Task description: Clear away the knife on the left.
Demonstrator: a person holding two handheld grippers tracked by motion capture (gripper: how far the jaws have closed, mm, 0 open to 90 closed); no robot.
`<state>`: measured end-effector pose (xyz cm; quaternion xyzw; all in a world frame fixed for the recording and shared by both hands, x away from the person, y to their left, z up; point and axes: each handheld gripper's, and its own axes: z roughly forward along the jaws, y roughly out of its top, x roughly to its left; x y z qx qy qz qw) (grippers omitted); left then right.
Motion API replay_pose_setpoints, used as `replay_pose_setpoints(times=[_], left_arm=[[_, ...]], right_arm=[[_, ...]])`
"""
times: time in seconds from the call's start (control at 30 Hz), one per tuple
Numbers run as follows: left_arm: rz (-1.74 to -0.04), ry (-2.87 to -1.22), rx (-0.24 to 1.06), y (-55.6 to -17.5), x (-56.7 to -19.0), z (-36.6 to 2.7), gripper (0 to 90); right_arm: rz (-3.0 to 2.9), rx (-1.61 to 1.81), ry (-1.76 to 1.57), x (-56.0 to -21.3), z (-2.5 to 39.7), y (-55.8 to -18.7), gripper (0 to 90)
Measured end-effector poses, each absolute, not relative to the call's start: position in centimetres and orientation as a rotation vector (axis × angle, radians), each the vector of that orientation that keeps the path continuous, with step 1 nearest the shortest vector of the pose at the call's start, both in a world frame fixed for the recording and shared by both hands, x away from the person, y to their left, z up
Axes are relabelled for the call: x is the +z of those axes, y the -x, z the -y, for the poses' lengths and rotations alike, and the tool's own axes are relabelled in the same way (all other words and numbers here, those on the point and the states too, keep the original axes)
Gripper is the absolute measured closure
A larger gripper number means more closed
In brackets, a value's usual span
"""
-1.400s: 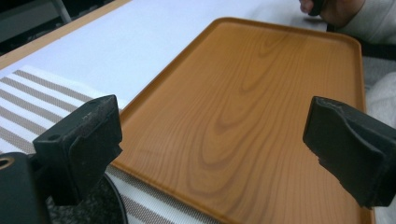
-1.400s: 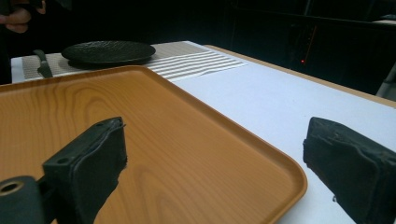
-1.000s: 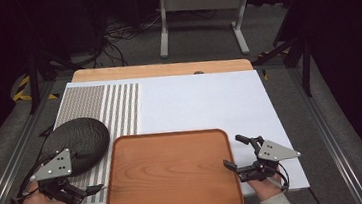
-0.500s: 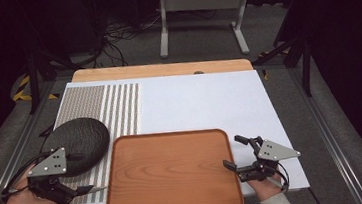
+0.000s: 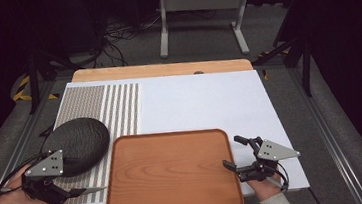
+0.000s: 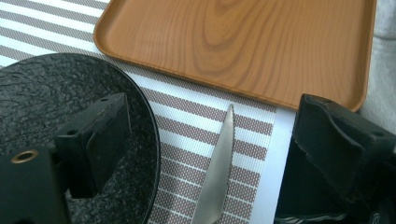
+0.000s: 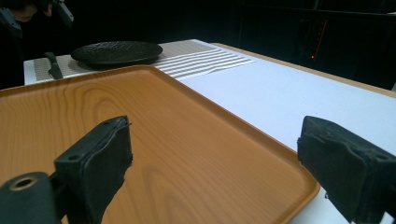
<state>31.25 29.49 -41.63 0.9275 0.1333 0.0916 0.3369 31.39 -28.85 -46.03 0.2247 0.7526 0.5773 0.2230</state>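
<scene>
A silver knife (image 6: 219,163) lies flat on the striped placemat (image 6: 187,140), its tip toward the wooden tray (image 6: 243,42). My left gripper (image 6: 212,135) is open and the knife lies on the mat between its jaws, untouched; one jaw hangs over the black plate (image 6: 42,98). In the high view the left gripper (image 5: 63,192) sits at the near left corner beside the knife (image 5: 87,191) and the plate (image 5: 78,141). My right gripper (image 5: 231,152) stands open at the right rim of the tray (image 5: 171,173). Its jaws hold nothing (image 7: 219,154) above the tray (image 7: 140,107).
A white mat (image 5: 204,102) covers the table's middle and far side, and a wooden table edge (image 5: 161,70) shows beyond it. The tray is bare. A metal stand (image 5: 200,9) and cables lie on the floor behind.
My left gripper has drawn back a little to the left, which leaves more of the knife showing on the mat. The right gripper, tray and plate have stayed put.
</scene>
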Motion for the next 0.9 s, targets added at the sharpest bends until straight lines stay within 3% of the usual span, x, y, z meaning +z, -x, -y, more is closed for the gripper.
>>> replay_pose_setpoints(times=[0.43, 0.9], left_arm=[[-0.309, -2.585, 0.188, -31.7, -42.4, -30.5, 24.5], [-0.303, -2.769, 0.136, -32.2, -43.0, -31.2, 31.3]], right_arm=[[-2.066, 1.586, -0.621, -46.0, 29.0, -31.3, 10.1], [-2.076, 1.584, -0.618, -46.0, 28.8, -31.3, 10.1]])
